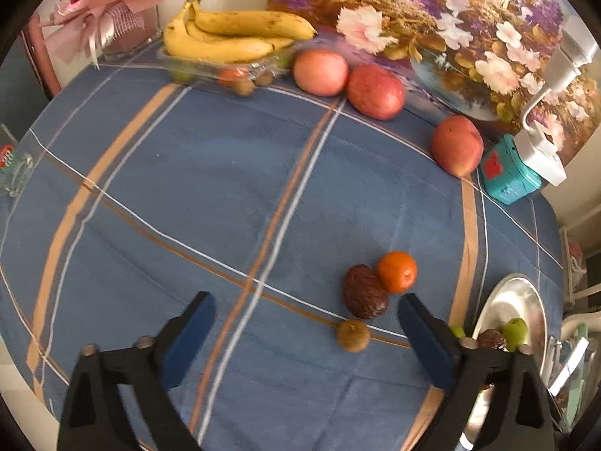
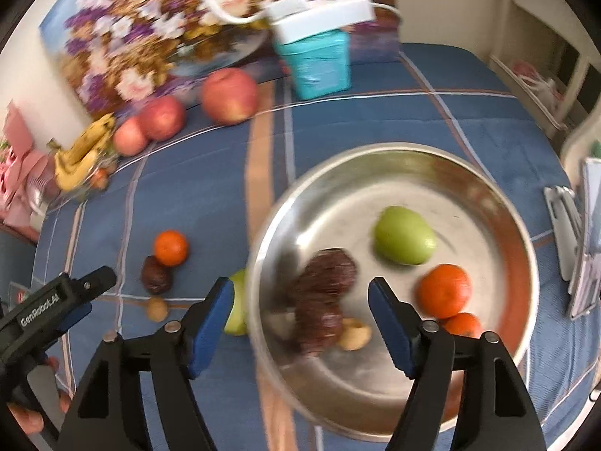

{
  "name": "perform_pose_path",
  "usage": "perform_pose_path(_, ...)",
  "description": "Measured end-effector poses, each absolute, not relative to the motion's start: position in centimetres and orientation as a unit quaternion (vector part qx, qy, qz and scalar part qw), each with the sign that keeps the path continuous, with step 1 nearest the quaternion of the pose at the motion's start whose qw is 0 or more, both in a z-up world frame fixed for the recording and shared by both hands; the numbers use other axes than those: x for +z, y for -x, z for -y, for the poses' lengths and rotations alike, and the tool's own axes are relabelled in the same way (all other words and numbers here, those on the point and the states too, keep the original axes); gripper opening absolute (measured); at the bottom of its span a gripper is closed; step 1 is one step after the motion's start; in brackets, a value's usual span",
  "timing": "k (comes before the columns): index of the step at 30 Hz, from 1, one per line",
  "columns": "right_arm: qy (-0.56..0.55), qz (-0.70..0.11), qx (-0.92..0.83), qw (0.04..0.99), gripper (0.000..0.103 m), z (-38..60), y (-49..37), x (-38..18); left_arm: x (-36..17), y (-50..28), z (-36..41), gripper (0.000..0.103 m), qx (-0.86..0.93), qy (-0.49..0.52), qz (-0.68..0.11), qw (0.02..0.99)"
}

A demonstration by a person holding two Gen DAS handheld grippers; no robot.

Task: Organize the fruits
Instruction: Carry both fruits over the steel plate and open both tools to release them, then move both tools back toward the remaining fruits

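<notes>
My left gripper (image 1: 306, 314) is open and empty, just above the blue checked cloth. Close ahead on the right lie a dark brown fruit (image 1: 365, 292), an orange (image 1: 397, 271) and a small kiwi (image 1: 353, 335). My right gripper (image 2: 300, 300) is open and empty over the near side of a steel plate (image 2: 499, 195). The plate holds two dark brown fruits (image 2: 326, 274), a green fruit (image 2: 403, 235), two oranges (image 2: 444, 291) and a small tan fruit (image 2: 355, 334). Another green fruit (image 2: 237, 308) lies just left of the plate. The left gripper (image 2: 80, 291) shows at the right view's left edge.
Three apples (image 1: 376, 91) line the back by a flower painting (image 1: 432, 18). Bananas (image 1: 229, 35) rest on a clear tray at the back left. A teal box (image 1: 509, 174) with a white device stands back right. A glass (image 1: 13, 169) is at the left edge.
</notes>
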State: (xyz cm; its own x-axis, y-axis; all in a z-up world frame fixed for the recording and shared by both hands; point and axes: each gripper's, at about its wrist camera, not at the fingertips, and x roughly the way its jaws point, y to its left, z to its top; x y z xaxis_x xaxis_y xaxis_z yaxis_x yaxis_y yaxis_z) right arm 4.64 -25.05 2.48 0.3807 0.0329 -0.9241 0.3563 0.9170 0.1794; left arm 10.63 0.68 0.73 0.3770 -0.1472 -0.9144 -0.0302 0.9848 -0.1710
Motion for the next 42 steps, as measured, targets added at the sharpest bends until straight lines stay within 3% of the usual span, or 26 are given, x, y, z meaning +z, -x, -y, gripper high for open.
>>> perform_pose_path(4,-0.171,-0.546,-0.075,0.817,0.091,22.9,-5.3,2.5,1.2,-10.5,-1.2,0.103,-0.024,0.069,-0.544,0.836)
perform_pose_path(25,-0.125,-0.575,-0.096,0.803,0.095,21.5,-5.8,1.7,-3.4,-10.8,0.4,0.101,-0.059,0.095,-0.605,0.788)
perform_pose_path(42,-0.141,-0.572,-0.106,0.801,0.095,22.9,-5.4,1.9,-5.2,-11.0,4.1,0.064,-0.075,0.070,-0.624,0.775)
